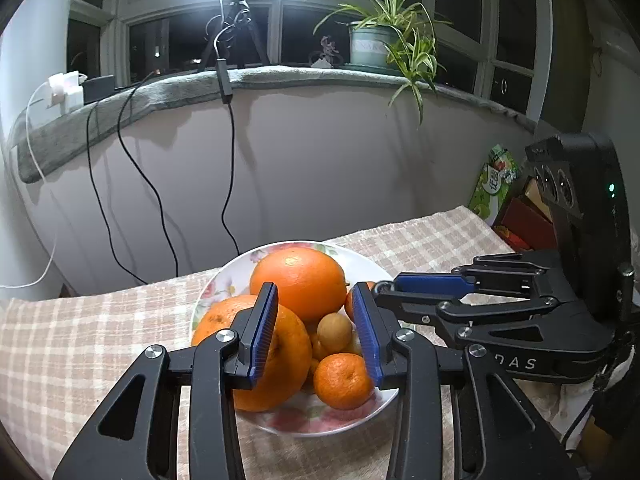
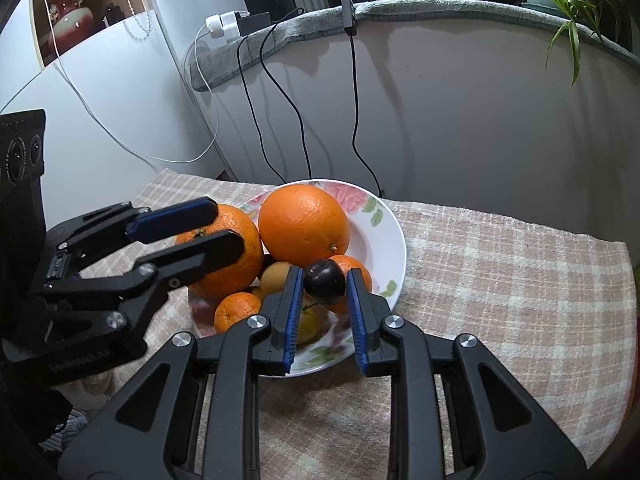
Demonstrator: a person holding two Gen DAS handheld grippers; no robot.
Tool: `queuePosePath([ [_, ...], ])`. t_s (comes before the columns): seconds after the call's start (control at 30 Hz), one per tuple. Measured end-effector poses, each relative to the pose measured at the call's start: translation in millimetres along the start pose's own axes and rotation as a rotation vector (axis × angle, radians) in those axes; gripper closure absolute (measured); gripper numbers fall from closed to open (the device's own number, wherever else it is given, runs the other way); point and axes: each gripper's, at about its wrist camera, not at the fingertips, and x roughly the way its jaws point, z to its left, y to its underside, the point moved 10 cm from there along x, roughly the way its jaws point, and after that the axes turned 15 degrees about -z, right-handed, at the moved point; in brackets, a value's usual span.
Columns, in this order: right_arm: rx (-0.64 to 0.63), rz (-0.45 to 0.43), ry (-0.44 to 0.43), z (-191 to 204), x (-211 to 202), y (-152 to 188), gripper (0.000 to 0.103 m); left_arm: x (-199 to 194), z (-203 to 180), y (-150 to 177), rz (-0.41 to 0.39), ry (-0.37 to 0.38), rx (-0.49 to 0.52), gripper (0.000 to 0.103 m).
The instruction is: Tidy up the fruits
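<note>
Holding: both tongs hang over a flowered plate (image 1: 224, 276) of fruit on the tabletop (image 1: 80, 332), which wears a checked cloth.
Left tongs (image 1: 316, 328): spread, nothing pressed between the blue pads; the left pad lies in front of the nearer big orange (image 1: 224, 320), and a small tan fruit (image 1: 335, 332) and a mandarin (image 1: 343, 380) show in the gap.
Right tongs (image 2: 322, 312): parted, with a dark plum (image 2: 325, 282) sitting at the tips; the left pad seems to be just touching it, the right pad a little apart, so it does not look pinched.
Plate contents: two big oranges, the farther big orange (image 2: 304, 224) on top at the back, several mandarins, a yellowish fruit low down that is mostly hidden, and the plum at the near right.
Positions: the left tongs reach in from the left side of the plate in the right wrist view; the right tongs come in from the plate's near right edge.
Background: a padded window ledge (image 1: 280, 76) carrying a potted plant (image 1: 384, 40), a tripod lamp (image 1: 236, 24), and hanging cables.
</note>
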Motion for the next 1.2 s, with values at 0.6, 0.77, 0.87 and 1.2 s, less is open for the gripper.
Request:
queuePosePath([
  [0.6,0.016,-0.043,0.015,12.2,-27.6,-2.4,0.045,-39.5,11.2,3.4,-0.026,-0.023,-0.036,0.043],
  [0.77,0.012,-0.069,0.029,18.0,-39.4,-3.7,0.037,-53.6,14.2,2.6,-0.037,-0.041,-0.062,0.03],
  [0.87,0.014,-0.085,0.042,20.7,-49.9,-3.3,0.031,-62.2,14.4,2.7,-0.043,-0.058,-0.059,0.024],
  [1.2,-0.034,-0.132,0.143,25.4,-77.0,-3.9,0.007,-88.0,25.2,5.8,-0.05,-0.12,-0.082,0.022],
])
